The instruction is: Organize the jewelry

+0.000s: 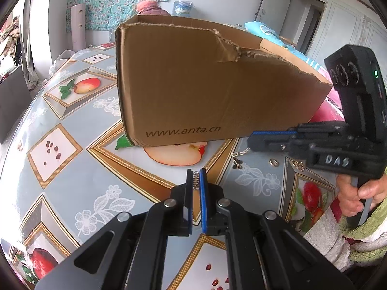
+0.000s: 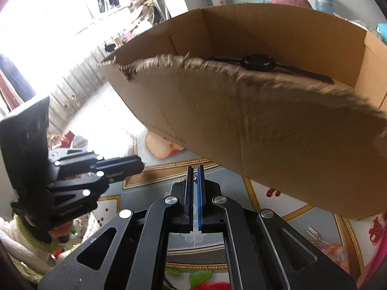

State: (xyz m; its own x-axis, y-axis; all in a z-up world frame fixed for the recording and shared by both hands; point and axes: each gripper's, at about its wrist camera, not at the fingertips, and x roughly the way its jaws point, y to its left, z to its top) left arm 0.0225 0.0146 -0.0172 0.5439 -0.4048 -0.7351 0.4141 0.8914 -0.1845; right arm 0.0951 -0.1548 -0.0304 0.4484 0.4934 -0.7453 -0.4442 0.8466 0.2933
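Note:
My left gripper [image 1: 196, 170] is shut on a small silver jewelry piece [image 1: 196, 181], held low over the fruit-print tablecloth [image 1: 72, 169]. My right gripper [image 1: 250, 142] comes in from the right, shut on a thin gold chain [image 1: 239, 155] whose pendant dangles onto the cloth. In the right wrist view the right gripper [image 2: 195, 168] has its pads together with a bit of chain [image 2: 191, 178] showing at the tips, and the left gripper [image 2: 141, 163] sits to its left. Just behind both stands an open cardboard box [image 1: 193, 84] with a black watch [image 2: 256, 62] inside.
Small gold pieces [image 1: 273, 162] lie on the cloth beside the chain. A silver piece [image 2: 313, 233] and orange-clear bits [image 2: 333, 249] lie right of the box's near corner. A person's hand [image 1: 358, 195] in a towelling sleeve holds the right gripper's handle. The box has torn, ragged edges.

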